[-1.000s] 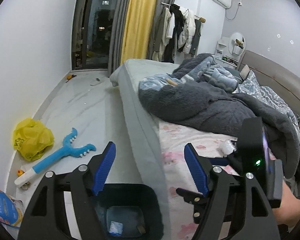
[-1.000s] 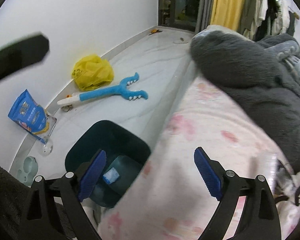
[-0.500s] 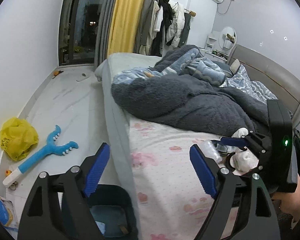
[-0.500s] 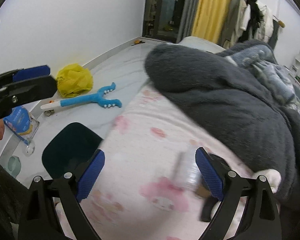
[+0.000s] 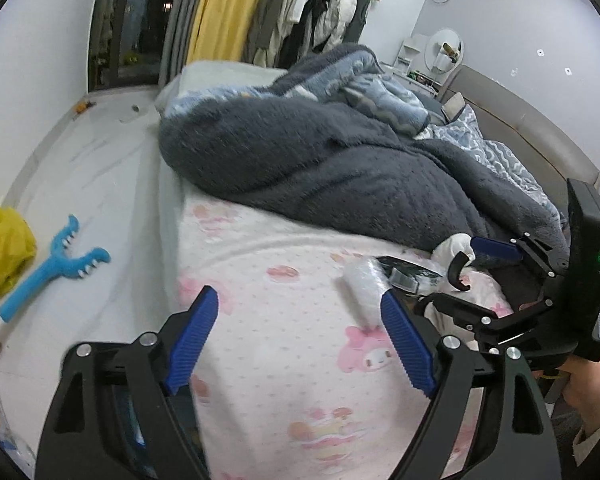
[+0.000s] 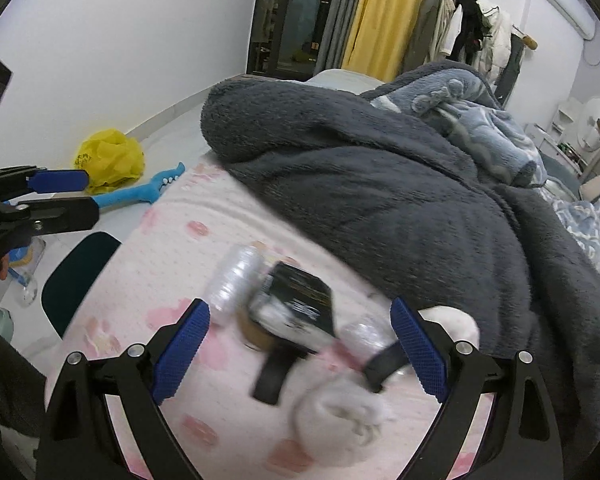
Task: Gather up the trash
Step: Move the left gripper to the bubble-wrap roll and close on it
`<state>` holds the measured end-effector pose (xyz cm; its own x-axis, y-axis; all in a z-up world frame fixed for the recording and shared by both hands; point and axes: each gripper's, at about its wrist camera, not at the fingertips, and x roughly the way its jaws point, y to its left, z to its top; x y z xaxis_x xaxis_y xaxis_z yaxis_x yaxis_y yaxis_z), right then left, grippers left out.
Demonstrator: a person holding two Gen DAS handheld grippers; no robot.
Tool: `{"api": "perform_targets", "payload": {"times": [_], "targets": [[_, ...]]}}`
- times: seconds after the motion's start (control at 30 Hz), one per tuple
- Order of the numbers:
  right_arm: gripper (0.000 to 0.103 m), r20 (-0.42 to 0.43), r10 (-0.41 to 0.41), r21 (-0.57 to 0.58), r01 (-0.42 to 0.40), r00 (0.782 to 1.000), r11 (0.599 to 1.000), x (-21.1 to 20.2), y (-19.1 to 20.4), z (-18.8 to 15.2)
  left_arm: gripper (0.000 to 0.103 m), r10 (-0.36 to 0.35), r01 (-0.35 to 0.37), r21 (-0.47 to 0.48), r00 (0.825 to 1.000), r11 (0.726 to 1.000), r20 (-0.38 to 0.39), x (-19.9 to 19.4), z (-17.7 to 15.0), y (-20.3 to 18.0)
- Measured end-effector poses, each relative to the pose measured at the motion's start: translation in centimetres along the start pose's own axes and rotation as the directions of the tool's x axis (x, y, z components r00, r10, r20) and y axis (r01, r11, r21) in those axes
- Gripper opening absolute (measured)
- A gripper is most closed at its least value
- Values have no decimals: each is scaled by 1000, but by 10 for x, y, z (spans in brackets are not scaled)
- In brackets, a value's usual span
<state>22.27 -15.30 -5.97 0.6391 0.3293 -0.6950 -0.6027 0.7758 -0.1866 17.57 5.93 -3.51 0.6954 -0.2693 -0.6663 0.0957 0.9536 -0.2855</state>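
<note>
Both tongs stand wide apart with nothing pressed between their ribbed blue pads: the left tongs (image 5: 300, 344) hang over the pink patterned bedsheet (image 5: 284, 392), and the right tongs (image 6: 300, 352) hover above a small heap of trash on the same sheet. That heap holds a crinkled clear plastic roll (image 6: 236, 276), a black glossy packet (image 6: 300, 300) lying against it, a brown cardboard ring (image 6: 252, 332) partly under the packet, a crumpled white tissue wad (image 6: 340, 416) nearest the camera, and black straps (image 6: 272, 376); all are blurred. In the left wrist view the right tongs (image 5: 480, 276) reach in from the right edge, close to the clear roll and packet. A thick dark grey fleece blanket (image 5: 320, 160) lies bunched just behind the heap. Beside the bed, a dark teal bin (image 6: 76, 272) stands on the pale floor (image 5: 88, 184), with a yellow plastic bag (image 5: 4, 252) and a blue toothed grabber toy (image 5: 56, 268) farther off.
</note>
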Motion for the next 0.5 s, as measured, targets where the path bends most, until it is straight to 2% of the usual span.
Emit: {"api": "perform_targets", "payload": {"times": [0.43, 0.5], "targets": [[92, -1, 41, -48, -41, 999, 998, 6, -44, -16, 82, -90, 87, -37, 992, 996, -94, 45, -5, -33], [86, -4, 49, -51, -49, 999, 997, 7, -46, -17, 81, -95, 91, -44, 990, 995, -106, 52, -6, -37]]}}
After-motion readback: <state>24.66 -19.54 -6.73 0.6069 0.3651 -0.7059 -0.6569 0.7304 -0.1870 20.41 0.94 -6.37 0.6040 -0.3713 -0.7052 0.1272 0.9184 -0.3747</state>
